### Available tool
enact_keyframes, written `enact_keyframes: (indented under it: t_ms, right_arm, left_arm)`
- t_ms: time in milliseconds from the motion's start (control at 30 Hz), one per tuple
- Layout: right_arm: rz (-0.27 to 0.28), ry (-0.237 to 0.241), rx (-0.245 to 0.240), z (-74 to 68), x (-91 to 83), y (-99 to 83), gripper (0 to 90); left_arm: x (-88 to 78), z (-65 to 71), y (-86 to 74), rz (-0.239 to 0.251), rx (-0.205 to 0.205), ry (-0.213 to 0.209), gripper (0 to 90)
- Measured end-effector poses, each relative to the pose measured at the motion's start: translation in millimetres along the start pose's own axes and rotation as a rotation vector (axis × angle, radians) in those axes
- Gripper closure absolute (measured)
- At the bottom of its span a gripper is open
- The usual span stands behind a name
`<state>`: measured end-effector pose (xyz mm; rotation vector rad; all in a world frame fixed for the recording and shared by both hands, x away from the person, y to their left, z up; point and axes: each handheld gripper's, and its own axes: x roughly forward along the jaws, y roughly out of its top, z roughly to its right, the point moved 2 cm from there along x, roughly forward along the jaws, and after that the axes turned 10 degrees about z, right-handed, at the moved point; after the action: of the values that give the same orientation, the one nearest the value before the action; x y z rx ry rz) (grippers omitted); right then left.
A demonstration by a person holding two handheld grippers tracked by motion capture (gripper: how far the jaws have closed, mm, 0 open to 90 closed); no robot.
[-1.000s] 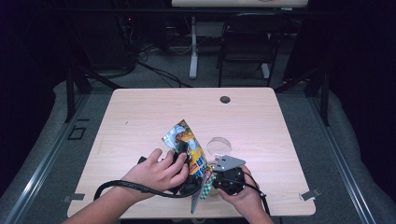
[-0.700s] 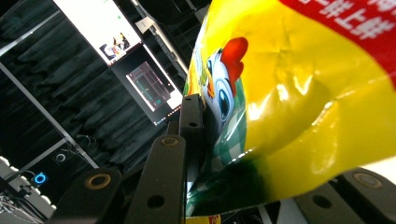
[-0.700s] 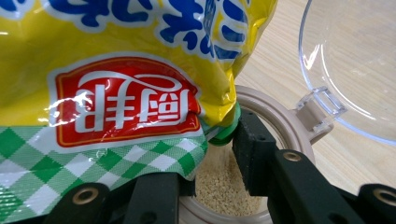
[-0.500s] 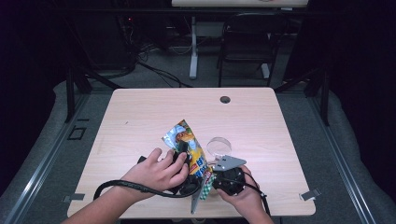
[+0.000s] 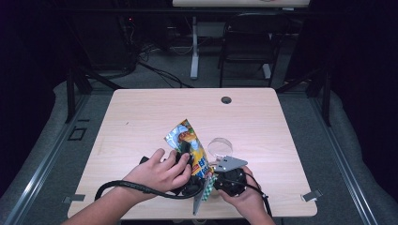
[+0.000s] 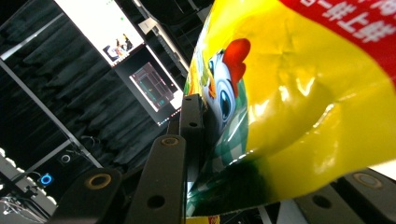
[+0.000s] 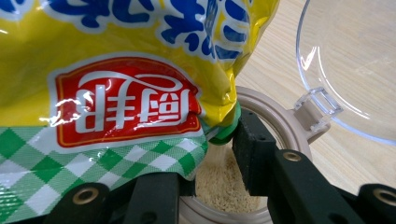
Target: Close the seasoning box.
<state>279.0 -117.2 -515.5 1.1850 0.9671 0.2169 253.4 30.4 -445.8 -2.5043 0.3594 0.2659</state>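
Yellow seasoning bag (image 5: 190, 147) clamped in left hand-held gripper (image 5: 187, 161), tilted over the jar (image 7: 261, 140).

The setting is a recording lab or studio. A bare light-wood table with a round cable hole (image 5: 197, 117) stands on grey carpet amid dark curtained walls (image 6: 60, 84), floor cables (image 5: 159, 70) and lit display screens (image 6: 100, 25).

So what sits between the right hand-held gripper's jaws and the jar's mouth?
The open corner of the yellow bag hangs there, granules falling into the jar, as the right gripper view shows.
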Motion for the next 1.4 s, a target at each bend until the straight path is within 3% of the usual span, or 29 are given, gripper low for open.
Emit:
enact_keyframes:
  t_ms: [1400]
  right_arm:
    - [0.002,-0.011,-0.005,-0.3,1.0,-0.7,71.1]
  left_arm:
    - [-1.2,-1.1,2.1,0.001,-0.001,-0.003,80.3]
